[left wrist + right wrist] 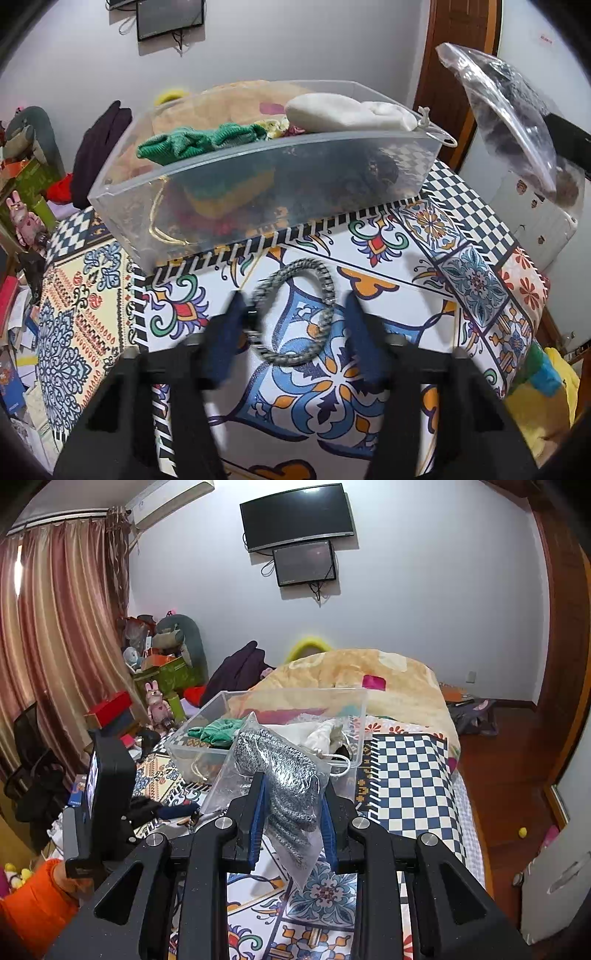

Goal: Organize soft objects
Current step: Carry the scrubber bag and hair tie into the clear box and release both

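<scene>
A grey braided ring lies flat on the patterned bedspread. My left gripper is open with a pad on either side of the ring; the left pad is close to its dark clasp, and there is a gap at the right pad. My right gripper is shut on a clear plastic bag holding a grey knit piece, held up in the air; the same bag shows at the upper right of the left wrist view. A clear plastic bin behind holds a green knit item and a white drawstring pouch.
A beige quilt is heaped behind the bin. Toys, boxes and dark clothes crowd the left side. An orange sleeve shows at the lower left. Wooden floor and a white cabinet lie beyond the bed's right edge.
</scene>
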{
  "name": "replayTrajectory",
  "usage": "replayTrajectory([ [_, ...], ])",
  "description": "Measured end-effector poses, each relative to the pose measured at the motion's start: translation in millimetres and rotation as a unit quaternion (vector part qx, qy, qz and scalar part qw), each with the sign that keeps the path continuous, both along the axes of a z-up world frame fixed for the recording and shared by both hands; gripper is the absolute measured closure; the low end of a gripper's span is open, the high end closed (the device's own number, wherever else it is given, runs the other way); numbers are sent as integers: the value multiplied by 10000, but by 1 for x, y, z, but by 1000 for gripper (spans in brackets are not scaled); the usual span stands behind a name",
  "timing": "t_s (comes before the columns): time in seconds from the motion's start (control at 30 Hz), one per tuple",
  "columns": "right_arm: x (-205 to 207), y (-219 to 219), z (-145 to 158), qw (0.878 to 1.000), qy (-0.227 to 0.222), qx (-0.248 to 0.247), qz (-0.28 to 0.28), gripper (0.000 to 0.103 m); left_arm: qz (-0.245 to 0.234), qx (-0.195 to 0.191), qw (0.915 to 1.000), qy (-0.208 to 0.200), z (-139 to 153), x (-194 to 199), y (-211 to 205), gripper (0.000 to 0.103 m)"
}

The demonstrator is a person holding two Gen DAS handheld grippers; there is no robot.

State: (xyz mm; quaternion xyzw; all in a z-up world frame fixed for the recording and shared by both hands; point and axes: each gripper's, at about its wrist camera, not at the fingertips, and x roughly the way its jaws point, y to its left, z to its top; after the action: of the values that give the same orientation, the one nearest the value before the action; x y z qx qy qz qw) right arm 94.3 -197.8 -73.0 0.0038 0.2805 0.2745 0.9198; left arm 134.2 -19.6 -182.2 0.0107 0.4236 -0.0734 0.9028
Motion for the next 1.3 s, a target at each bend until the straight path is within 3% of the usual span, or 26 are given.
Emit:
replayTrajectory([
  [0.17, 5, 0, 0, 10000, -2, 22, -25, 79, 40, -73, 9999, -115, 7, -5, 8, 86],
  [0.53, 18, 12, 18, 9994, -308, 154, -4, 79, 217, -210, 9933, -1114, 82, -29, 37, 87],
  [0.8, 39, 34, 33, 9983, -540, 225, -12, 79, 376, -147, 9850, -1678, 121, -2, 38, 87],
  [1.1, 80, 72, 17, 9998, -195, 55, 55, 79, 643, -375, 9895, -1236, 94, 61, 53, 87],
  [1.3, 102, 92, -10, 9990, 208, -369, 119, 77, 680, -459, 9925, -903, 70, 83, 59, 87],
])
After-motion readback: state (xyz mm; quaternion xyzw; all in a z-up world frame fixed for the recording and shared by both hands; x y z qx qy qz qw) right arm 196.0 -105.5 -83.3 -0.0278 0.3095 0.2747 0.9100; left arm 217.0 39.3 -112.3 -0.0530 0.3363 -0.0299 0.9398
